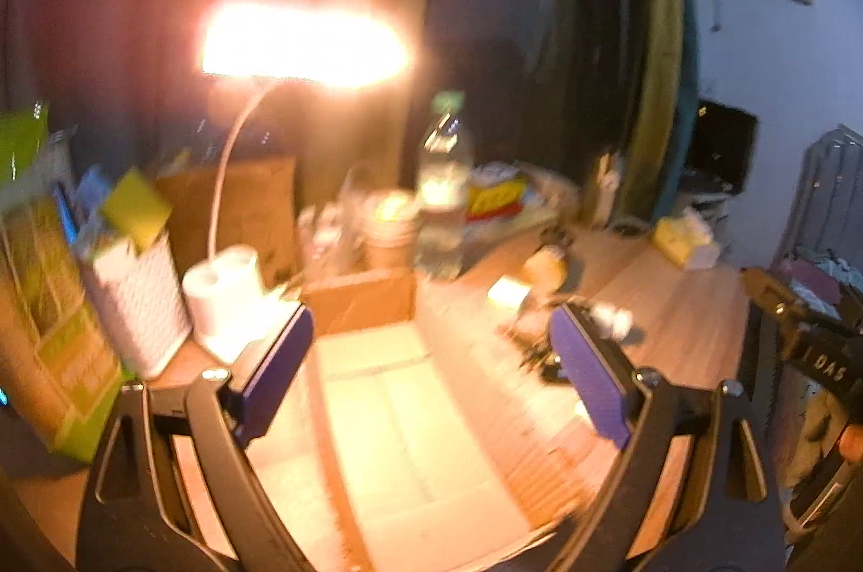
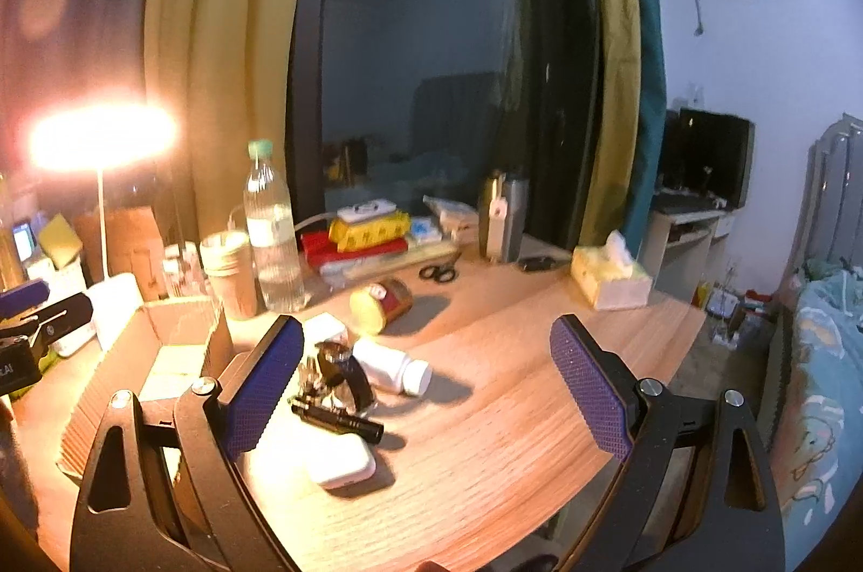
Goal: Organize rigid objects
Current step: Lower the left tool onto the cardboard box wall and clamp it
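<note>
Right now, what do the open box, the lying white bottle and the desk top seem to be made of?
Open box: brown corrugated cardboard, fluted edge showing. White bottle: likely matte opaque plastic, with a screw cap. Desk top: wood-grain surface, perhaps laminate; light sheen.

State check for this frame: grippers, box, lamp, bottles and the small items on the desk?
left gripper: open, empty
right gripper: open, empty
cardboard box: open
desk lamp: lit
water bottle: upright, capped
white pill bottle: lying down
yellow-lidded jar: lying down
black flashlight: lying flat
</note>
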`<state>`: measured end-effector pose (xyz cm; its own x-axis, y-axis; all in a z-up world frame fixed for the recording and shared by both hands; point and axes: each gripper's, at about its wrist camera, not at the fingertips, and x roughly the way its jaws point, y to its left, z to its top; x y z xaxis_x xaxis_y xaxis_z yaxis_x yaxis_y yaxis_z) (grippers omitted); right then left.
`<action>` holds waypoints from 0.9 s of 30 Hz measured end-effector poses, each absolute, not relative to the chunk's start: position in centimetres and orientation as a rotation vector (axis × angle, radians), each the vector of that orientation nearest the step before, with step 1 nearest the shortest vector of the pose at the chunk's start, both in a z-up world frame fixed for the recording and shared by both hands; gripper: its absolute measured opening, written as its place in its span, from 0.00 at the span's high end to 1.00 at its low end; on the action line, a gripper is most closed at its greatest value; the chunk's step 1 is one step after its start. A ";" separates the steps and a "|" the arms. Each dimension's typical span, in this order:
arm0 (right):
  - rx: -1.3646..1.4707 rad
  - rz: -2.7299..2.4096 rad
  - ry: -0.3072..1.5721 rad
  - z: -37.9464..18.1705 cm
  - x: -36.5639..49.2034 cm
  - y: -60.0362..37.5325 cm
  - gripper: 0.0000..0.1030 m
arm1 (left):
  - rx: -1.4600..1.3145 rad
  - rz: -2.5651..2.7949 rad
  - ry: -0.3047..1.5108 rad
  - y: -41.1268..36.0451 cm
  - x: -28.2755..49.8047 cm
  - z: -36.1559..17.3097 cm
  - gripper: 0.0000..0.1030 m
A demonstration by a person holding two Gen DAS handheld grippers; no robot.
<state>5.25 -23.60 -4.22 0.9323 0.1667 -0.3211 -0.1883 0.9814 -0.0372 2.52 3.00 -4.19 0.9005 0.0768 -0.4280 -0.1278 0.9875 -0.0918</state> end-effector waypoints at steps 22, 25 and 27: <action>-0.128 0.235 0.544 -12.7 10.6 -20.6 0.08 | -0.174 0.161 0.798 6.9 5.1 -13.1 0.18; -0.127 0.241 0.557 -13.2 10.7 -20.4 0.08 | -0.188 0.151 0.848 7.0 5.3 -13.9 0.37; -0.132 0.247 0.563 -13.3 10.6 -20.2 0.08 | -0.200 0.139 0.880 6.9 5.7 -14.5 0.48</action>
<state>10.64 -20.19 -13.32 0.8174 0.1949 -0.5421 -0.2668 0.9621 -0.0564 5.73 6.91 -14.46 0.6297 0.0382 -0.7759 -0.2025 0.9723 -0.1164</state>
